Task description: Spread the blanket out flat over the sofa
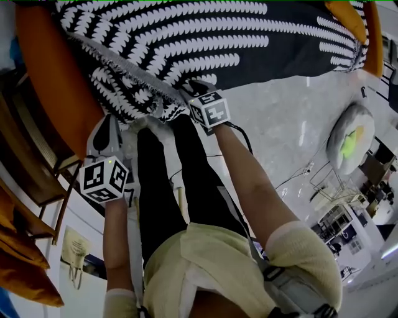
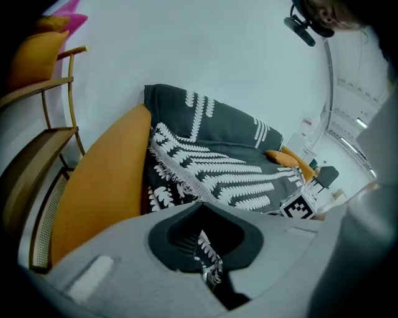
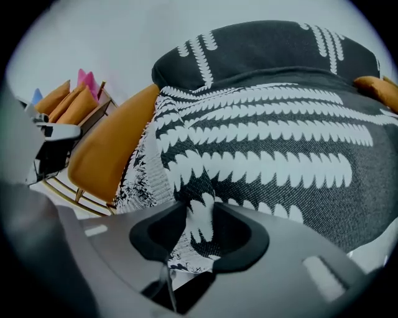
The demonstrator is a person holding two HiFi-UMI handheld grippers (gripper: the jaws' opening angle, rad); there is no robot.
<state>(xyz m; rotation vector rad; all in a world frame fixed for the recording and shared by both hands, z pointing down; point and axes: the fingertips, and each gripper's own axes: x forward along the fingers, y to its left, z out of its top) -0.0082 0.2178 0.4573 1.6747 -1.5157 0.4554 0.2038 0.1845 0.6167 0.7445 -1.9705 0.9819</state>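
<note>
A dark grey blanket (image 1: 205, 43) with white leaf stripes and a fringed edge lies over the orange sofa (image 1: 53, 81), covering its seat and back. Its near corner by the left armrest is bunched and folded back. My left gripper (image 1: 107, 133) is at the sofa's front left, and in the left gripper view (image 2: 208, 258) it is shut on a thin strip of the blanket (image 2: 224, 168). My right gripper (image 1: 188, 94) is at the blanket's front edge. There (image 3: 198, 233) a fold of the blanket (image 3: 267, 143) stands pinched between its jaws.
A wooden-framed chair (image 2: 43, 93) with orange cushions stands left of the sofa. An orange pillow (image 1: 345, 12) lies at the sofa's far right. The person's black-trousered legs (image 1: 180, 186) stand before the sofa. A round cushion (image 1: 351, 140) and a wire rack (image 1: 329, 186) are on the pale floor at right.
</note>
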